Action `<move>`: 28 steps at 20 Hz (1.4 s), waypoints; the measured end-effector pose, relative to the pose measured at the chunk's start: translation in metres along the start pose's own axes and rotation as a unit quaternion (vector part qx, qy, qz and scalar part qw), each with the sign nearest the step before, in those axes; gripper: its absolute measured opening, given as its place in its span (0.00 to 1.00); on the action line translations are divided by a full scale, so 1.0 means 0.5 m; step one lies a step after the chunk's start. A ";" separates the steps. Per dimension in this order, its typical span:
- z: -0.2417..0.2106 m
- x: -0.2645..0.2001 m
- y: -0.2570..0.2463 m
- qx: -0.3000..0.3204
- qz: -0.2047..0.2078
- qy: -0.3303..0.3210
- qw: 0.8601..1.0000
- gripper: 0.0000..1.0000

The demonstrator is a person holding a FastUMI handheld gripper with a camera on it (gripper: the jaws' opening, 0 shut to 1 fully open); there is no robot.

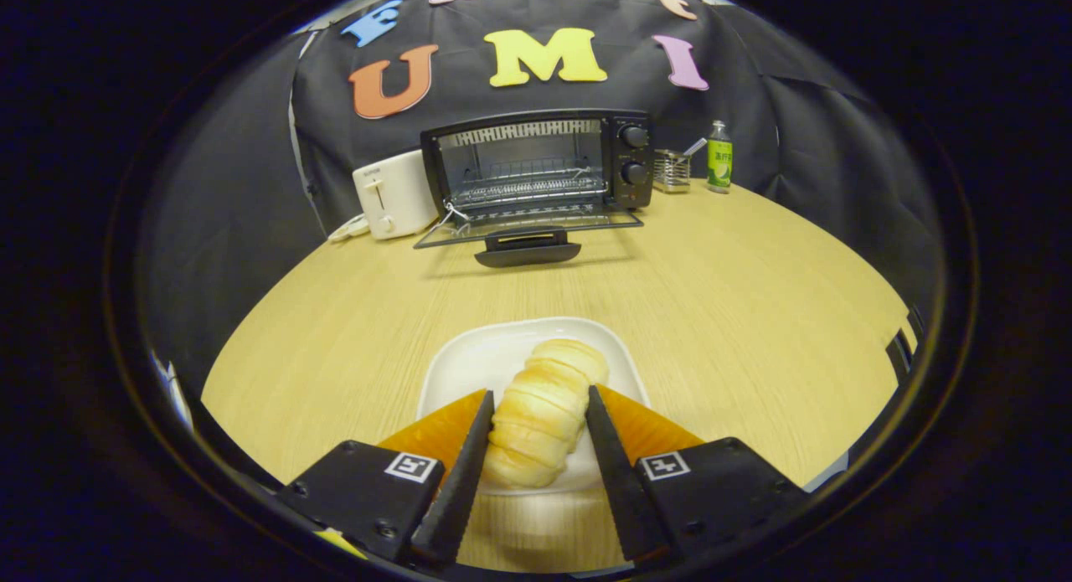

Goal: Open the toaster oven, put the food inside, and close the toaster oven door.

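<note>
In the gripper view, low in the frame, my hand-held gripper has its two black fingers set either side of the pale golden, ridged bread roll. The fingers look to touch its flanks, though I cannot tell whether they press yet. The roll lies lengthwise on a white, rounded-square plate on the light wooden bench.

Higher up, at the frame's centre, the black toaster oven stands with its glass door already dropped flat, wire rack showing inside. So I judge opening is done and picking up the food is the step in hand. Next I need a firm but gentle squeeze, a lift clear of the plate, then a carry forward to the rack.

The roll looks soft and glossy, easily crushed.
</note>
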State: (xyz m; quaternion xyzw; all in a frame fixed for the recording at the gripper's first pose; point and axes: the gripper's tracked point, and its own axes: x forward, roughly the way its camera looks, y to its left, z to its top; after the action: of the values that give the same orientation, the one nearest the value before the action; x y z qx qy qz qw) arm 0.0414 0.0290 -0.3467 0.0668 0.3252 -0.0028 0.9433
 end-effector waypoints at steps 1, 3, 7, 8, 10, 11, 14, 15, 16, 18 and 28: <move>0.000 0.000 -0.001 -0.001 0.002 -0.001 1.000 0.72; 0.016 -0.007 0.002 0.002 0.007 -0.012 1.000 0.70; 0.075 -0.026 0.012 0.002 0.019 -0.054 0.998 0.68; 0.098 -0.027 0.014 0.004 0.023 -0.066 0.998 0.69; 0.151 -0.030 0.025 0.009 0.036 -0.101 0.994 0.68; 0.183 -0.031 0.031 0.012 0.045 -0.124 0.991 0.68; 0.271 -0.029 0.058 0.034 0.083 -0.186 0.979 0.68; 0.295 -0.026 0.064 0.039 0.094 -0.202 0.974 0.68; 0.315 -0.020 0.065 0.041 0.096 -0.211 0.972 0.68; 0.348 -0.003 0.073 0.041 0.101 -0.225 0.968 0.68; 0.421 0.168 0.135 0.140 0.205 -0.170 0.954 0.68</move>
State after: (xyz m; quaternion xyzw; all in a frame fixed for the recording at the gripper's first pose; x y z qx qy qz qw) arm 0.2401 0.0723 -0.2260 0.2619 0.1355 0.1334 0.9462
